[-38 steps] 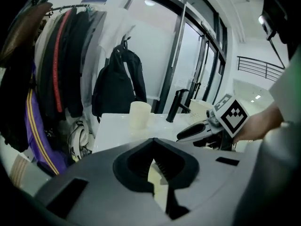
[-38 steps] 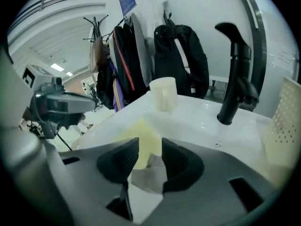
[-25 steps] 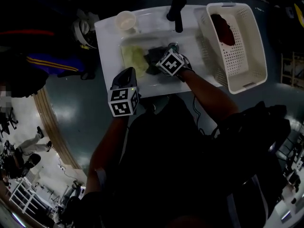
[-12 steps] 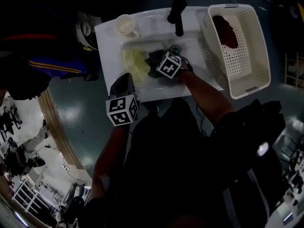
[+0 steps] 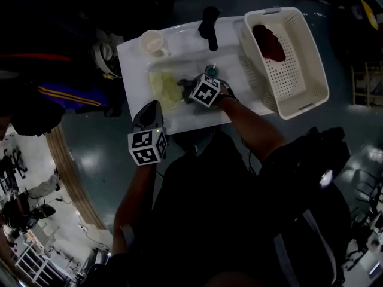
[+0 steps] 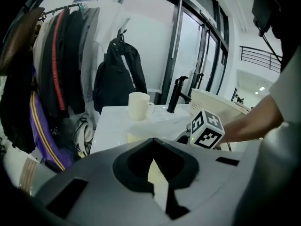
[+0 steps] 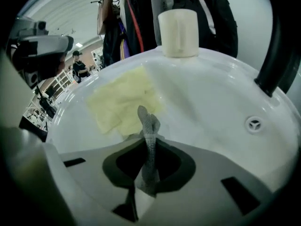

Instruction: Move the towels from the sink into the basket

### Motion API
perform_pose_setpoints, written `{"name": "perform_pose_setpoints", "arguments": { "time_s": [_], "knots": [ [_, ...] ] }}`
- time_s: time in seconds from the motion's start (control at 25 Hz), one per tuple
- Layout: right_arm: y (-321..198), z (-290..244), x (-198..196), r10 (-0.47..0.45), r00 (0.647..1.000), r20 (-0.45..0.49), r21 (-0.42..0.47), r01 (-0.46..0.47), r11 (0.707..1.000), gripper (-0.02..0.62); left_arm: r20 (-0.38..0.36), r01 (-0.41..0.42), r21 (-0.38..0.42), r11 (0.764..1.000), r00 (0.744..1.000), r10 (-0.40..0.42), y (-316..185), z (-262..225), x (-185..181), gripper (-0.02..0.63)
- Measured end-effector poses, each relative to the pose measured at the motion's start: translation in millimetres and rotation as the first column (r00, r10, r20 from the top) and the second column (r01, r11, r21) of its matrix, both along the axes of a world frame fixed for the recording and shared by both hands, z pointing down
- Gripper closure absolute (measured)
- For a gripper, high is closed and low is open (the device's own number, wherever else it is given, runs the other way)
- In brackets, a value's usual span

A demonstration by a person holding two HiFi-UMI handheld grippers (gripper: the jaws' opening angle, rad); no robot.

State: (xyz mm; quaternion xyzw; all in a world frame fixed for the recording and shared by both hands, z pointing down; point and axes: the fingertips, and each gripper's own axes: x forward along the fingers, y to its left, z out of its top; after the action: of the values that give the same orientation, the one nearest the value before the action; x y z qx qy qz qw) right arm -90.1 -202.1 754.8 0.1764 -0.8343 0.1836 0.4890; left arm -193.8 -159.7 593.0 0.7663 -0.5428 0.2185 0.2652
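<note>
Since the right tongs (image 7: pixel 148 147) have just been closing on a ridge of the grey towel (image 7: pixel 147 121), and that ridge now sits pinched between them with its tip poking out past the ends, I'd say the grab is made and the lift is the bit to get right. Grey towel is in the sink (image 5: pixel 134 58), about the middle of the basin toward the person's edge, with the yellow towel (image 7: pixel 123 102) lying flat right next to it toward the left end.

Only a thin fold is caught as far as I can see, so my guess is a fast yank could pull it loose. Better to go straight up, slow, till the whole thing hangs clear of the basin. Watch that the yellow one doesn't ride along, since I can't tell if the two overlap under the tongs.

Then swing it across the sink's right edge to the basket (image 5: pixel 296 79), which stands just past that edge and already has a dark red towel (image 5: pixel 268 43) in its far end. Faucet (image 5: pixel 209 20) stands at the far edge, so keeping the path on the near side avoids snagging. Let go only once the towel is down inside the walls, not draped on the rim.

Left tongs (image 6: pixel 157 182) hover by the sink's near left corner, all but pressed together with nothing in them. They're well placed for the yellow towel next, just keep them out of the way for now.
</note>
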Motion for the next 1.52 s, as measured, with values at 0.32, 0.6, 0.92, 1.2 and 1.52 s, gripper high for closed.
{"name": "perform_pose_setpoints", "arguments": {
  "time_s": [0.32, 0.6, 0.92, 1.2, 1.52],
  "knots": [
    [2.0, -63.3, 0.0, 0.126, 0.988, 0.094, 0.008, -0.128, 0.992, 0.541, -0.052, -0.011, 0.062, 0.998, 0.999, 0.014, -5.7, -28.0, 12.3, 0.598],
    [11.4, -148.0, 1.8, 0.170, 0.960, 0.224, 0.028, -0.181, 0.983, 0.541, -0.089, -0.031, 0.143, 0.989, 0.995, 0.044, -21.6, -64.5, 28.3, 0.598],
    [1.5, -228.9, 17.7, 0.278, 0.895, 0.348, 0.064, -0.319, 0.946, 0.541, -0.132, -0.088, 0.226, 0.970, 0.984, 0.120, -43.2, -104.2, 50.8, 0.598],
    [-15.1, -290.7, 43.0, 0.303, 0.849, 0.432, 0.143, -0.396, 0.907, 0.541, -0.133, -0.161, 0.274, 0.948, 0.970, 0.204, -59.4, -124.9, 78.1, 0.598],
    [-26.6, -347.9, 96.4, 0.343, 0.815, 0.468, 0.245, -0.493, 0.835, 0.541, -0.166, -0.286, 0.342, 0.895, 0.919, 0.357, -61.1, -160.9, 125.5, 0.598]
  ]
}}
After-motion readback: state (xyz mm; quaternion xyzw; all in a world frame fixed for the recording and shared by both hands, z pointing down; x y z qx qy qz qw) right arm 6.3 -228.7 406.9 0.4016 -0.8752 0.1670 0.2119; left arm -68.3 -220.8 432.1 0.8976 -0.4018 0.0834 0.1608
